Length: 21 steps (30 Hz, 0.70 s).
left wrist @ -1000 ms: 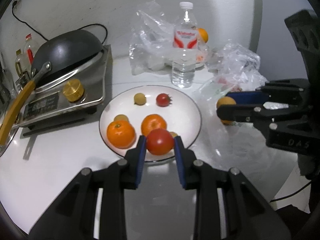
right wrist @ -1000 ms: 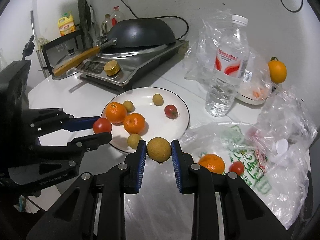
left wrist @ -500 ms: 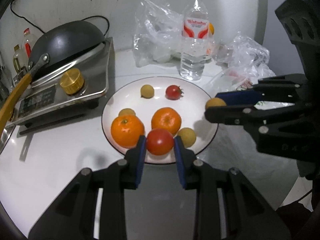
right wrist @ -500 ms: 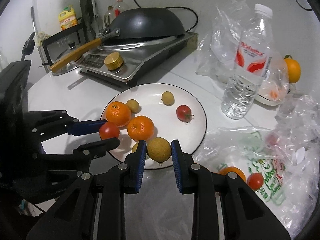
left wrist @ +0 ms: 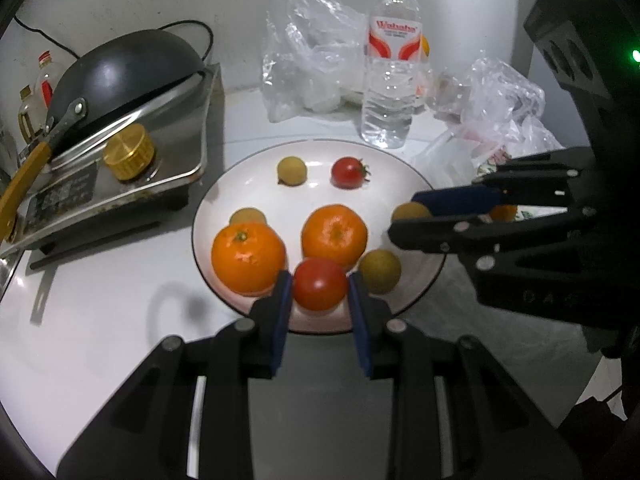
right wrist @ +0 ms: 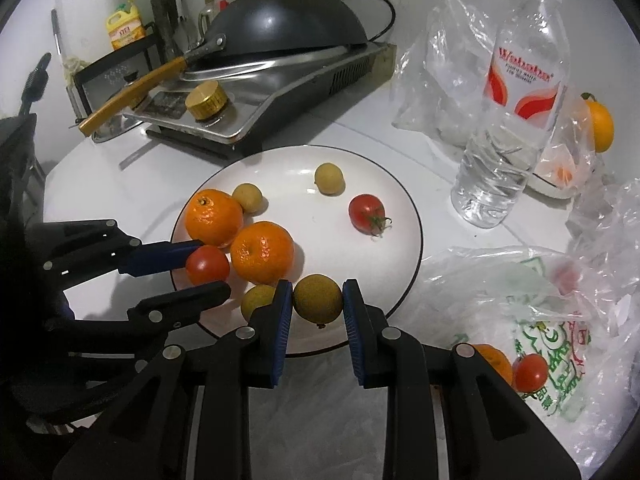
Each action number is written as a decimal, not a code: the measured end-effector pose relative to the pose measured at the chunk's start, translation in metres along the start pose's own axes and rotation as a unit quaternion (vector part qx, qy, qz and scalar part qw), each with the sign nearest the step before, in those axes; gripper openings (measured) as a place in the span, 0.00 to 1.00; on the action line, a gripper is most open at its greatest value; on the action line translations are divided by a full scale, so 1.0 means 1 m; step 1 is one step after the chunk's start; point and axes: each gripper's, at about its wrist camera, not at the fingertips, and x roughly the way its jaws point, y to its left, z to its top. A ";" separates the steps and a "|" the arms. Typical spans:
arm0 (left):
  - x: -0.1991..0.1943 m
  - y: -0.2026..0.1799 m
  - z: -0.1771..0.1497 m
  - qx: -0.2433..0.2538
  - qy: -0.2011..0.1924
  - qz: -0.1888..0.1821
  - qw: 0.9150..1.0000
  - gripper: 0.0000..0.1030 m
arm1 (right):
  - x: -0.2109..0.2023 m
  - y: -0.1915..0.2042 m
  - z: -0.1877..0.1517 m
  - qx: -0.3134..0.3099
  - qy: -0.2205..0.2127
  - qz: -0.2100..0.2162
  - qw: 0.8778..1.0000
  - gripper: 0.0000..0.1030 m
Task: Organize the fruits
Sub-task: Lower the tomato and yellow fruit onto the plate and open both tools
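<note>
A white plate point(left wrist: 256, 168) point(right wrist: 288, 168) holds two oranges point(left wrist: 248, 258) point(left wrist: 334, 236), a small stemmed tomato point(left wrist: 348, 173) and several yellow-brown round fruits point(left wrist: 292, 170). My left gripper point(left wrist: 320, 284) is shut on a red tomato point(left wrist: 320, 283) over the plate's near rim; in the right wrist view it comes in from the left point(right wrist: 206, 266). My right gripper point(right wrist: 318, 300) is shut on a yellow-brown fruit point(right wrist: 318, 298) above the plate's near edge, beside another such fruit point(right wrist: 256, 300). In the left wrist view it reaches in from the right point(left wrist: 412, 216).
A stove with a black wok point(right wrist: 280, 24) stands behind the plate on the left. A water bottle point(right wrist: 508, 120) and crumpled plastic bags point(left wrist: 308, 48) stand behind it on the right. A printed bag point(right wrist: 540, 312) at the right holds an orange point(right wrist: 494, 362) and a tomato point(right wrist: 530, 372).
Both grippers have moved forward and down over the plate with their fruits still held. The right gripper's fruit went from off the plate's edge to above its near rim.
</note>
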 end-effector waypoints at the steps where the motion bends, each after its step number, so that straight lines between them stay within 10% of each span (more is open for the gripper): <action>1: 0.000 0.001 0.000 -0.001 0.001 0.000 1.000 0.28 | 0.001 0.000 0.000 0.000 0.002 0.000 1.000 0.27; 21: -0.012 0.004 0.001 -0.015 -0.011 0.002 1.000 0.29 | -0.004 0.005 0.003 -0.003 -0.001 -0.004 1.000 0.28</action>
